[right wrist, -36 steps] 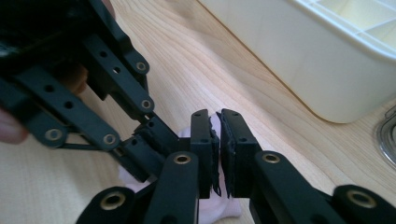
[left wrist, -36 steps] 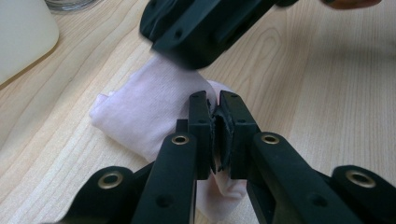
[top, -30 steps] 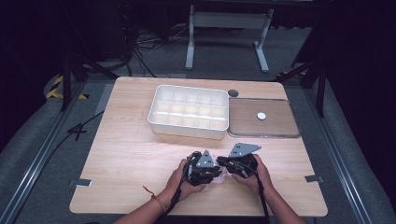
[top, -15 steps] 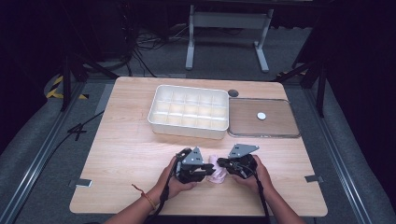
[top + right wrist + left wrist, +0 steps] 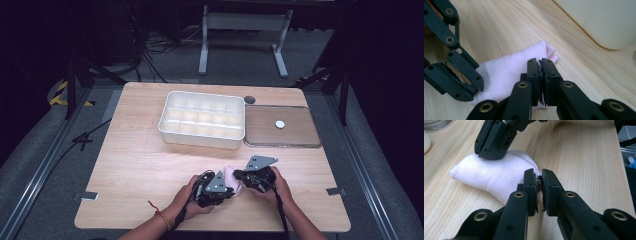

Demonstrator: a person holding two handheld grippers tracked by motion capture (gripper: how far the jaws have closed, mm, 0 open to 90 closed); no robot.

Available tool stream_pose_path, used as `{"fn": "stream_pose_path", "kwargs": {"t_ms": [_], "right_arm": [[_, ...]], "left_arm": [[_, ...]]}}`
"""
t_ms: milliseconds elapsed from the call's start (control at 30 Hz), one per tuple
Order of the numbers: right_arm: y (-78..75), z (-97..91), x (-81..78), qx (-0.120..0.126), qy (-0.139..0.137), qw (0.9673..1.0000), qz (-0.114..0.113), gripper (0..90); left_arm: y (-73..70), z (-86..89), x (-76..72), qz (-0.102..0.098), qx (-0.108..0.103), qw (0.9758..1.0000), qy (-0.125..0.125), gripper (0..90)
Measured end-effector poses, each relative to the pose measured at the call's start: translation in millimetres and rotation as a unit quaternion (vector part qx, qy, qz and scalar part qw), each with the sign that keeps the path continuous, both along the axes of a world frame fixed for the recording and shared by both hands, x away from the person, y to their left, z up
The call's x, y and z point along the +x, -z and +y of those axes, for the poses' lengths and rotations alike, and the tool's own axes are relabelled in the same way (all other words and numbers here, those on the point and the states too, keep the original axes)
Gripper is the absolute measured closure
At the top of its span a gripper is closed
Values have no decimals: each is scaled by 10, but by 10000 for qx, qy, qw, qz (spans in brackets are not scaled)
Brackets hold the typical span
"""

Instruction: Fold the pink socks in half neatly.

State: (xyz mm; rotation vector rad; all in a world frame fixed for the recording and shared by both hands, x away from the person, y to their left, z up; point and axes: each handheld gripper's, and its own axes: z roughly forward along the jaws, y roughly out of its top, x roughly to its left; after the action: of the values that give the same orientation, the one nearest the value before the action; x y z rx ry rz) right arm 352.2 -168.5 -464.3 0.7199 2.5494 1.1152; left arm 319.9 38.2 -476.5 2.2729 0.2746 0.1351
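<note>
On my left, the left gripper (image 5: 216, 186) has just been closing, and its jaws now pinch the near edge of the pale pink folded cloth (image 5: 232, 178); in the left gripper view a bit of fabric sits squeezed between the pads. The cloth (image 5: 491, 176) lies on the table (image 5: 140, 165) near its front edge, directly between my two hands, its long axis running roughly from one gripper towards the other. To the right, the right gripper (image 5: 245, 176) is clenched on the cloth's opposite edge, near the folded corner (image 5: 549, 51). Both hands are equally close, so I judge the coming move turns on that axis: pulling apart along it, or folding across it. The white compartment tray (image 5: 202, 120) stands well beyond.
</note>
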Motion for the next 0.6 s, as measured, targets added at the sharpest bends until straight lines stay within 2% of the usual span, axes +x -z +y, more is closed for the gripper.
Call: {"fn": "stream_pose_path", "kwargs": {"t_ms": [167, 367, 500, 533, 600], "right_arm": [[-27, -68, 13, -79, 202, 9997, -73, 848], [-123, -144, -1, 6, 330, 9992, -212, 863], [-205, -117, -81, 168, 66, 9991, -371, 853], [-213, -93, -107, 204, -67, 9992, -339, 848], [-203, -54, -129, 164, -164, 9992, -317, 836]], "left_arm": [[27, -3, 24, 194, -140, 9997, -76, 833], [32, -48, 2, 165, -125, 9997, -123, 837], [34, -62, 14, 179, -137, 9997, -120, 837], [34, -62, 14, 179, -137, 9997, -120, 838], [34, -58, 16, 278, -162, 9994, -150, 838]]}}
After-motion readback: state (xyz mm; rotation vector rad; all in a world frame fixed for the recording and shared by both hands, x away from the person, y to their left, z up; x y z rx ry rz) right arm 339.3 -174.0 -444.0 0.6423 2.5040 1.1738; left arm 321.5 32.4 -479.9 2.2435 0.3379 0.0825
